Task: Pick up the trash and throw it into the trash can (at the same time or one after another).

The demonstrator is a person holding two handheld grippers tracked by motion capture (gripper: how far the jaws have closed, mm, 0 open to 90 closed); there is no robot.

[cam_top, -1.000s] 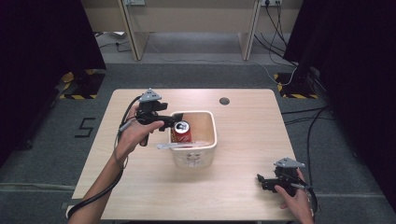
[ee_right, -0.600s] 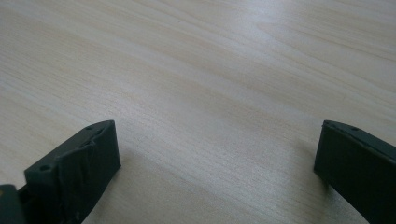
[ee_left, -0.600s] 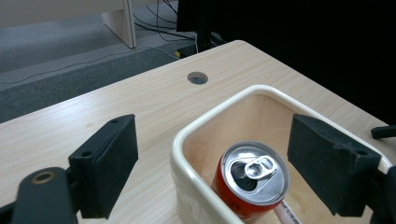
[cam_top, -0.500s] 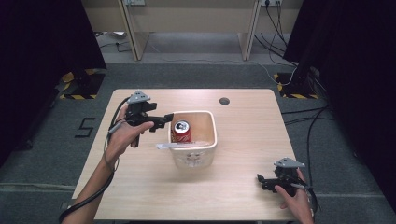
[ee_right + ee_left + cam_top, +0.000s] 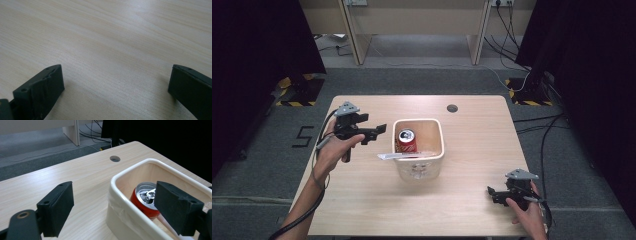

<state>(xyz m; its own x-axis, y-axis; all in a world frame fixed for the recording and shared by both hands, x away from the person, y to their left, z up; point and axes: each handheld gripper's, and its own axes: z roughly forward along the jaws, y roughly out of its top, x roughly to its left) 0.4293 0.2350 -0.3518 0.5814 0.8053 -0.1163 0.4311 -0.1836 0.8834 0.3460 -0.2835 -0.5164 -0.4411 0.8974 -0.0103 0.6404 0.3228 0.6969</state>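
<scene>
While raised beside the bin point(image 5: 418, 161), left claw point(image 5: 381, 132) gapes, right claw point(image 5: 491, 193) rests low

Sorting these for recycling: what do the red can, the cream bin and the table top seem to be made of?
Red can: likely aluminium, shiny silver top with pull tab. Cream bin: probably plastic, with a smooth, thick, rounded, slightly glossy rim. Table top: pale wood grain with a matte sheen, perhaps laminate rather than solid wood.
</scene>
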